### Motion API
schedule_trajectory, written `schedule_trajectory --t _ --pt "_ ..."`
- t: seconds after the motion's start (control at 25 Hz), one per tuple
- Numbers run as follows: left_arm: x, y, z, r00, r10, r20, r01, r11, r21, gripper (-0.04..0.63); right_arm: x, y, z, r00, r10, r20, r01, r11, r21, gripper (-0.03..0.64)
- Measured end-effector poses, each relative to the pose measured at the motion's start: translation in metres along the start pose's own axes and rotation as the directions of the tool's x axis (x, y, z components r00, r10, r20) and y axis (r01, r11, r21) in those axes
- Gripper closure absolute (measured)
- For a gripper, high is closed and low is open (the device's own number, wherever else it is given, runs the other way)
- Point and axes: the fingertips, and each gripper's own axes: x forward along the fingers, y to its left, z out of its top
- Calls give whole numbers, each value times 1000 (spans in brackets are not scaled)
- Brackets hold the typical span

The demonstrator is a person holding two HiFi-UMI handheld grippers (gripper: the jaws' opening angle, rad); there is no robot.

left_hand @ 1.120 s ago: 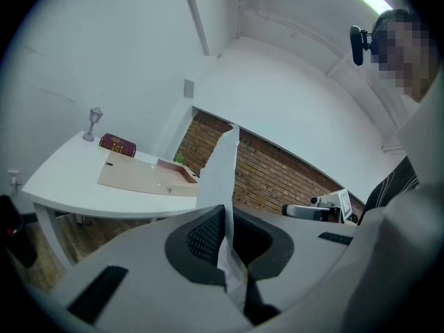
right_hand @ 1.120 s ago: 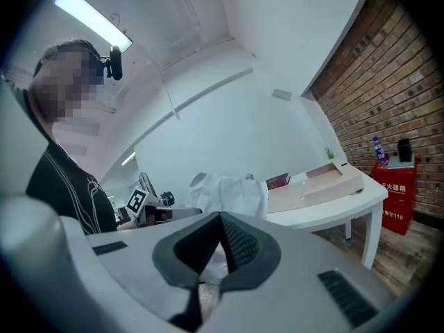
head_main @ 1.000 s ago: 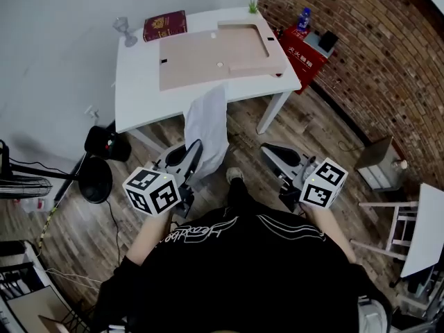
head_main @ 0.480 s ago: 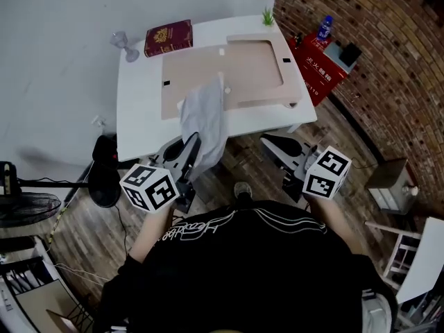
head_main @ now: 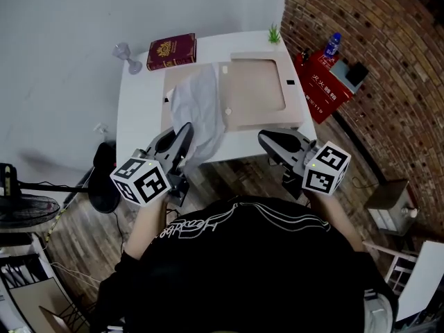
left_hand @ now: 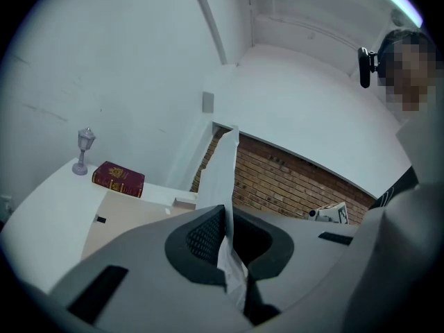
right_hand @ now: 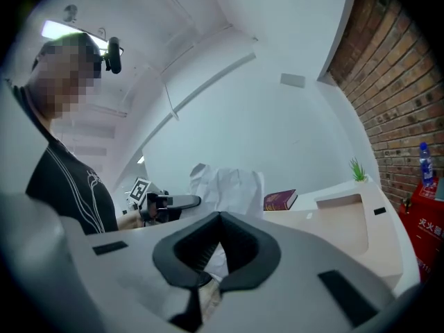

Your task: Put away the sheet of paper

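The sheet of paper (head_main: pixel 198 106) is white and crumpled. It stands up from my left gripper (head_main: pixel 186 129), which is shut on its lower edge and holds it over the near part of the white table (head_main: pixel 139 109). In the left gripper view the paper (left_hand: pixel 223 172) rises between the closed jaws. My right gripper (head_main: pixel 267 139) hovers at the table's near edge, shut with nothing in it. From the right gripper view the paper (right_hand: pixel 229 189) and the left gripper (right_hand: pixel 173 202) show to the left. A beige board (head_main: pixel 257 92) with a raised rim lies on the table.
A dark red book (head_main: pixel 171 50) and a small grey lamp-like ornament (head_main: pixel 128 53) sit at the table's far left. A small green plant (head_main: pixel 275 33) stands at the far right corner. A red box (head_main: pixel 316 82) with a bottle (head_main: pixel 332 44) stands by the brick wall.
The table has come closer in the head view. The left gripper has carried the paper from in front of the table to over its near part. The right gripper has come along beside it.
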Motion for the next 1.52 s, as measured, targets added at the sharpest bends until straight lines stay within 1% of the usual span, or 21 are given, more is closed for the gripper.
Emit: schedule_trajectory --t 0.12,0.32,0.52,0.8,0.92,1.04,1.2,1.28,1.32,1.4,1.52 --pt "11 8 12 1000 0 10 0 1000 9 563 3 -8 6 1000 -5 7 5 1000 -4 615" --pt "31 24 17 1000 -14 -1 14 1000 -25 563 7 -19 7 999 -32 8 32 999 13 615" --pt "53 41 25 997 -76 5 76 992 -96 563 15 -35 9 997 -76 21 76 997 30 615" --pt "83 66 49 990 -138 32 141 970 -196 563 23 -57 30 987 -152 43 150 988 46 615" --pt "95 77 48 985 -167 41 172 948 -267 563 29 -63 35 983 -177 49 175 983 51 615" --pt "104 89 48 982 -180 59 189 924 -333 563 31 -70 35 978 -202 44 200 978 54 615" --pt "116 100 44 974 -206 90 224 875 -429 563 30 -78 33 971 -237 42 234 970 63 615" --pt "120 106 40 973 -209 100 231 848 -477 563 30 -80 32 968 -249 38 246 967 65 615" --pt "121 109 37 973 -206 104 231 838 -495 563 30 -81 31 966 -254 35 252 966 66 615" --pt "123 116 30 976 -194 102 219 827 -517 563 29 -81 32 964 -263 34 261 963 66 615" --pt "128 130 18 981 -177 84 195 828 -526 563 28 -83 34 962 -273 34 270 961 65 615"
